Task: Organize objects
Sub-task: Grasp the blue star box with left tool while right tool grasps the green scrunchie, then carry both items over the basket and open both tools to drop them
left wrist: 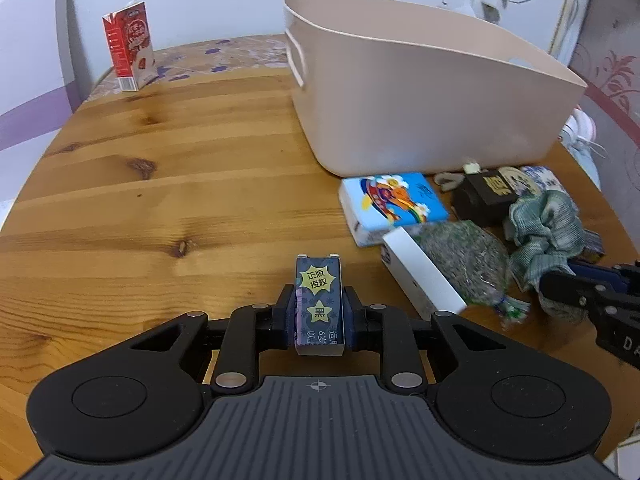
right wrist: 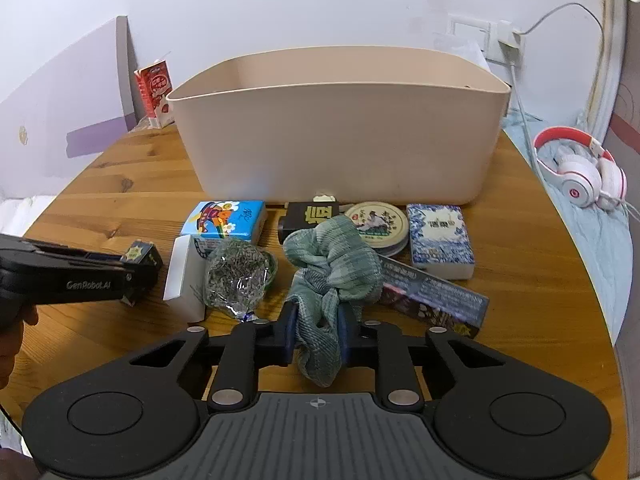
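By the far left edge of the round wooden desk (left wrist: 160,200) a red and white milk carton (left wrist: 130,50) stands alone. Next, the left tongs (left wrist: 319,308) are closed tight on a small dark blue box with yellow star stickers (left wrist: 319,304), held over the desk near the front edge. The big beige plastic tub (right wrist: 340,132) sits at the back of the desk. I cannot see its floor, so I cannot tell if anything is inside.

In front of the tub lies a crowd of things: a blue tissue pack with a cartoon (right wrist: 224,222), a white box (right wrist: 182,276), a clear bag of green bits (right wrist: 238,276), a small black box (right wrist: 302,218), a round tin (right wrist: 378,222), a blue and white patterned pack (right wrist: 440,240) and a long dark box (right wrist: 436,302). The right tongs (right wrist: 318,334) are squeezed shut on a green striped cloth (right wrist: 332,264).

I think most of the tidying is left to do. The left half of the desk has lots of bare room. The right side is crowded, and things sit close to the tub wall.
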`<move>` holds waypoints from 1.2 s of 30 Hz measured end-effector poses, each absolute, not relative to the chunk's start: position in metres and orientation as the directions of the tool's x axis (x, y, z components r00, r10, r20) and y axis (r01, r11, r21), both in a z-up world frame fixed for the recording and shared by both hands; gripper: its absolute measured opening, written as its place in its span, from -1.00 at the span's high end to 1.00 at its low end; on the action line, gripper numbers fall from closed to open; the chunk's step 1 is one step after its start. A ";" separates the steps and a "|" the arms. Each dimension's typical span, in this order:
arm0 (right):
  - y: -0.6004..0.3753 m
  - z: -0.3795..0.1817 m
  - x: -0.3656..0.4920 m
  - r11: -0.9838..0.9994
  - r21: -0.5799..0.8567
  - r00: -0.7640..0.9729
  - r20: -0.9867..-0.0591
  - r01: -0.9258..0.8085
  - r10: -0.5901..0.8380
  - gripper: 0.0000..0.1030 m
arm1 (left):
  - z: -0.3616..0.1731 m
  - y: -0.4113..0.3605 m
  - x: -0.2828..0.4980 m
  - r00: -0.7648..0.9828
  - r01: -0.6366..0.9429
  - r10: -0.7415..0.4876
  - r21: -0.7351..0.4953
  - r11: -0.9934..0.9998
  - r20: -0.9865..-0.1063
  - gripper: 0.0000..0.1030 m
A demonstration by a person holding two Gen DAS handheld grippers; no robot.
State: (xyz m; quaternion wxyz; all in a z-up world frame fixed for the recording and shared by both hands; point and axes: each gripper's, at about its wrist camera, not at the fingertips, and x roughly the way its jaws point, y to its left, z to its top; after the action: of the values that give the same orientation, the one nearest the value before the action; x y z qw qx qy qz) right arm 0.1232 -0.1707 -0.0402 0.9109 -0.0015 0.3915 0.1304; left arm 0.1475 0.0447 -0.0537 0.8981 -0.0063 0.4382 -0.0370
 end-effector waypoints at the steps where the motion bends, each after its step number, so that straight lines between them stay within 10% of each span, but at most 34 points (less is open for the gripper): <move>1: -0.172 -0.040 0.121 0.967 0.102 0.662 -0.711 -0.234 0.236 0.67 | -0.054 0.045 0.146 0.610 0.064 -0.081 -0.053 0.997 -0.788 0.54; 22: -0.201 0.044 0.121 0.975 0.067 0.848 -0.484 -0.210 0.216 0.69 | 0.057 0.037 0.173 0.816 0.125 -0.134 -0.055 0.991 -0.562 0.54; 36: -0.205 0.065 0.221 0.974 -0.016 0.852 -0.487 -0.225 0.189 0.69 | 0.049 -0.002 0.281 0.787 0.151 -0.131 -0.018 0.988 -0.603 0.54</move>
State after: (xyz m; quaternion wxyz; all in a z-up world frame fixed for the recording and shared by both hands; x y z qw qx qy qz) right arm 0.2206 -0.2046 0.0647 0.9617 -0.0362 0.2494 0.1078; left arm 0.2811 -0.0018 0.0488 0.9450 0.0156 0.3180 -0.0745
